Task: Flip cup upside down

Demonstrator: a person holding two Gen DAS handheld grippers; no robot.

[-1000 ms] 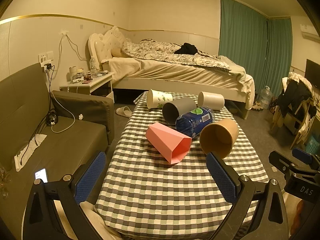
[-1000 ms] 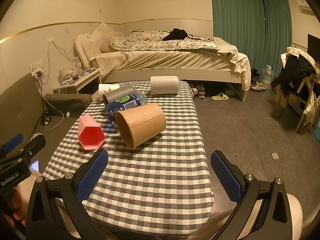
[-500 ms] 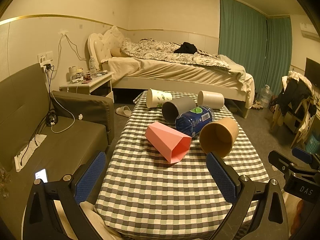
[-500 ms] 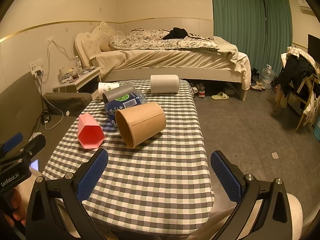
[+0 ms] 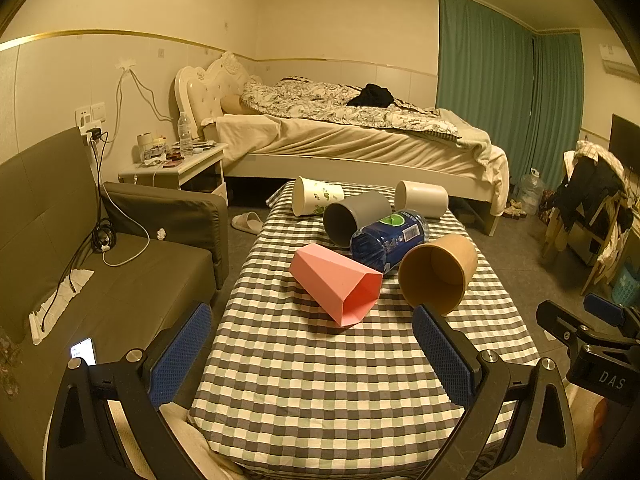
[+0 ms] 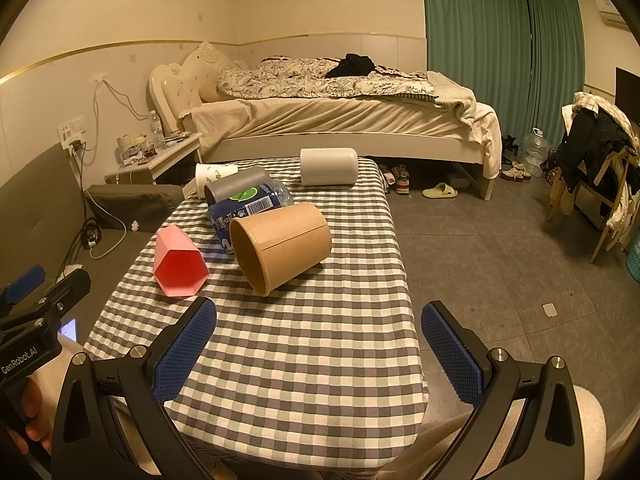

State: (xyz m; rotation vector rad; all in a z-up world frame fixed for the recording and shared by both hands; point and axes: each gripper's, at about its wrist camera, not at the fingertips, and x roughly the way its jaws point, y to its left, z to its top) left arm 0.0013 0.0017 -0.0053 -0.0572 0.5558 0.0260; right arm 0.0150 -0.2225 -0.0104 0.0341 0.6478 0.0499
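Observation:
Several cups lie on their sides on a checkered table [image 5: 320,380] [image 6: 300,360]. A pink faceted cup [image 5: 340,282] [image 6: 178,258] and a brown paper cup [image 5: 438,274] [image 6: 280,246] lie nearest, mouths toward me. Behind them lie a blue bottle [image 5: 390,238] [image 6: 248,210], a grey cup [image 5: 354,216] [image 6: 236,184], a white patterned cup [image 5: 316,196] [image 6: 212,174] and a plain white cup [image 5: 422,198] [image 6: 328,166]. My left gripper [image 5: 312,352] is open and empty over the table's near edge. My right gripper [image 6: 320,352] is open and empty, short of the brown cup.
A dark sofa [image 5: 100,280] stands left of the table, with a phone [image 5: 83,350] on it. A bed [image 5: 360,140] and a nightstand [image 5: 176,164] stand behind. Open floor [image 6: 500,260] lies right of the table, with a chair draped in clothes [image 6: 600,160] beyond.
Both grippers have moved slightly forward toward the cups; the cups have not moved.

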